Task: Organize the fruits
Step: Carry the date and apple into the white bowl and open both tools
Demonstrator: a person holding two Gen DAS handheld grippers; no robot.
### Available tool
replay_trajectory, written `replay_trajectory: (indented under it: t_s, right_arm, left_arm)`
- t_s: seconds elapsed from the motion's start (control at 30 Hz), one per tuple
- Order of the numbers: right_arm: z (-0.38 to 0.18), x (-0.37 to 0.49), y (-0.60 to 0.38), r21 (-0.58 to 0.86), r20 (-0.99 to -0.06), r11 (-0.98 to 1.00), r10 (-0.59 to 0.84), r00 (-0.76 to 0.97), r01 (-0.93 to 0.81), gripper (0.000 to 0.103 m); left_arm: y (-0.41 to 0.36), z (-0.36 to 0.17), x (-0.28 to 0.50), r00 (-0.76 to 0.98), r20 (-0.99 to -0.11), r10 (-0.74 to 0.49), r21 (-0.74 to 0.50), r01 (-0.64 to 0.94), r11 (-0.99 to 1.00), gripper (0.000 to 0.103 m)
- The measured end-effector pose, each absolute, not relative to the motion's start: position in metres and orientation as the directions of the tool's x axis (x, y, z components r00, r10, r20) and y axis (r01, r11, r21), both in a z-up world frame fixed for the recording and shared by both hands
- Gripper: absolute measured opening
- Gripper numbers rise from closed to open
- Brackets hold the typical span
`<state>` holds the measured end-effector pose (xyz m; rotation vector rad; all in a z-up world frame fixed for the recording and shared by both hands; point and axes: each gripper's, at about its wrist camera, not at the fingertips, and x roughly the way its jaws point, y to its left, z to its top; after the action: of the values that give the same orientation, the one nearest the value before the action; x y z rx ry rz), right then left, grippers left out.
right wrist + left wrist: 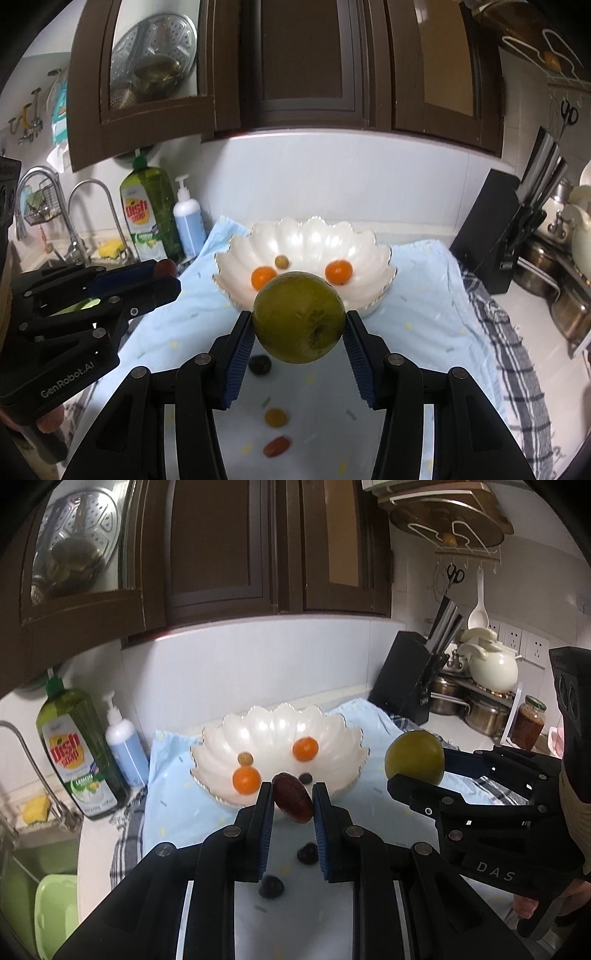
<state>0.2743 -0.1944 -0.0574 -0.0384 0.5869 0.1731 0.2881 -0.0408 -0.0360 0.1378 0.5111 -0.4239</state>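
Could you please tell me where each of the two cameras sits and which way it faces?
Left wrist view: sits on the left gripper, looking forward and slightly down along its fingers at the dark red fruit they pinch, with the white scalloped bowl behind; the right gripper shows at the right.
Right wrist view: sits on the right gripper, facing the same bowl over the green fruit it clamps; the left gripper and a fingertip show at the left.
Shared: bowl, two orange fruits, blue cloth, dish soap bottle, knife block.
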Motion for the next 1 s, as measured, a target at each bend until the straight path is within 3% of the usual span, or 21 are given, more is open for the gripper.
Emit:
replay_trajectory:
  t_s: [0.57,1.0]
  right_arm:
    - [-0.036,0.332,-0.195,-0.029,-0.519,0.992,0.092,0.85,-0.125,0.05]
    - [-0.058,0.394,-0.206,-0.06,-0.591,0.994,0.04,0.806,-0.094,0.05]
  left_arm:
    - [-0.05,-0.015,0.355,0.8,-0.482,-0.357,0.031,0.423,0.906,0.022]
    - [-0.07,-0.031,0.423,0.774,-0.53,-0.345,0.046,0.433,0.9,0.022]
